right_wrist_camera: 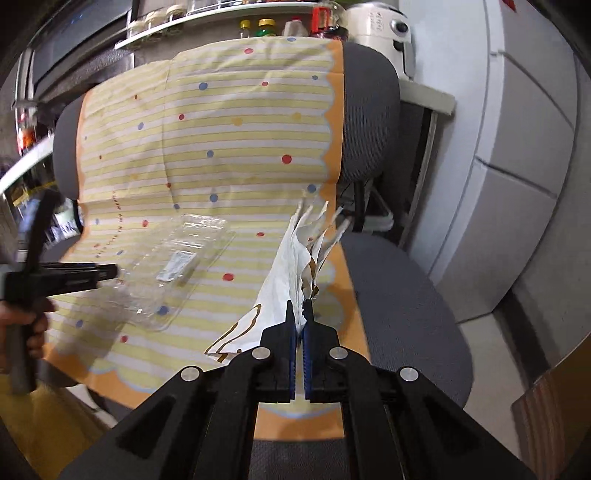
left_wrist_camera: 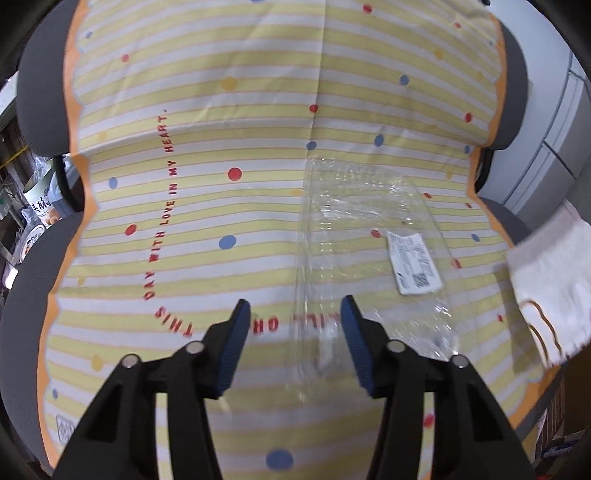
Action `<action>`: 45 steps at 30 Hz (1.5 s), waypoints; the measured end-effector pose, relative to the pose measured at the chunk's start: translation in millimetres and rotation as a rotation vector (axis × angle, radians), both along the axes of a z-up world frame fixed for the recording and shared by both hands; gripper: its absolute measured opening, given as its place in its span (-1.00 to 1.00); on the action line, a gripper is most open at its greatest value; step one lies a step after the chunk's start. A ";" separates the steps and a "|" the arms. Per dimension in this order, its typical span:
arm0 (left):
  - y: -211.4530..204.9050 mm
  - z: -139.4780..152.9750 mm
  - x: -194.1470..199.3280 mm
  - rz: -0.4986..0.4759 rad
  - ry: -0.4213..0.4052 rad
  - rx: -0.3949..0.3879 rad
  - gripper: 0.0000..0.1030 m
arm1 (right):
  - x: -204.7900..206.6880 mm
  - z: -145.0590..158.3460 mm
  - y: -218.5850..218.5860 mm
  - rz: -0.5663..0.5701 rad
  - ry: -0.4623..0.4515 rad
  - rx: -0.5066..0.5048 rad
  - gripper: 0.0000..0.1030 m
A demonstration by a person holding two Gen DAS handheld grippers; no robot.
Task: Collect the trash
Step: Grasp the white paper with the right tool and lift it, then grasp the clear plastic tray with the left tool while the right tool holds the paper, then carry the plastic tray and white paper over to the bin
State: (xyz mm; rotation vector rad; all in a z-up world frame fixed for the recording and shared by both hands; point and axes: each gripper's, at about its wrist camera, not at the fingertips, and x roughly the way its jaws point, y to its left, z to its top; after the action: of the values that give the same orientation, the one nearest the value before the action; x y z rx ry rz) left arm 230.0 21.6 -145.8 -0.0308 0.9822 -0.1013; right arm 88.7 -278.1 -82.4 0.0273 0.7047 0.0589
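A clear plastic clamshell container (left_wrist_camera: 365, 243) with a white label (left_wrist_camera: 413, 262) lies on a yellow striped cloth (left_wrist_camera: 207, 206) spread over a grey chair. My left gripper (left_wrist_camera: 295, 314) is open just above the container's near edge, with its right pad over the plastic. The container also shows in the right wrist view (right_wrist_camera: 173, 266), with the left gripper (right_wrist_camera: 110, 273) at its left edge. My right gripper (right_wrist_camera: 300, 314) is shut on a white paper bag (right_wrist_camera: 284, 277) with gold print and holds it upright above the cloth. The bag also shows at the right of the left wrist view (left_wrist_camera: 550, 288).
The grey chair seat (right_wrist_camera: 399, 295) and backrest (right_wrist_camera: 369, 110) lie under the cloth. A white cabinet (right_wrist_camera: 517, 184) stands to the right. Shelves with jars and bottles (right_wrist_camera: 266, 27) and a white appliance (right_wrist_camera: 380, 26) are behind the chair. A cardboard box (right_wrist_camera: 554, 413) sits at the lower right.
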 end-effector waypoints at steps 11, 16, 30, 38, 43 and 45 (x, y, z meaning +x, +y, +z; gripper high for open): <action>-5.7 -10.1 26.1 -0.058 0.020 -0.053 -0.86 | -5.2 0.0 1.2 -0.004 0.008 0.052 -0.94; -24.2 3.0 -10.9 -0.083 -0.032 -0.004 -0.89 | -17.8 5.4 -0.8 -0.011 -0.002 0.056 -0.94; -96.5 79.6 -112.9 -0.241 -0.238 -0.104 -0.92 | -88.1 18.4 -59.1 -0.159 -0.056 0.071 -0.94; -182.3 75.3 -145.8 -0.424 -0.254 -0.172 -0.92 | -147.9 11.0 -115.8 -0.326 -0.029 0.036 -0.94; -233.1 72.1 -163.7 -0.543 -0.235 -0.188 -0.92 | -185.4 -6.7 -159.5 -0.476 0.044 -0.008 -0.93; -250.3 70.3 -171.7 -0.587 -0.230 -0.194 -0.92 | -199.8 -19.8 -180.1 -0.543 0.081 0.006 -0.93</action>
State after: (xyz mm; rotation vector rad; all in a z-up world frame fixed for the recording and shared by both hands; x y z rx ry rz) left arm 58.3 -228.7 -75.5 0.0912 0.7236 -0.7242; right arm -111.1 -458.2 -102.2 0.2266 0.7579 -0.4624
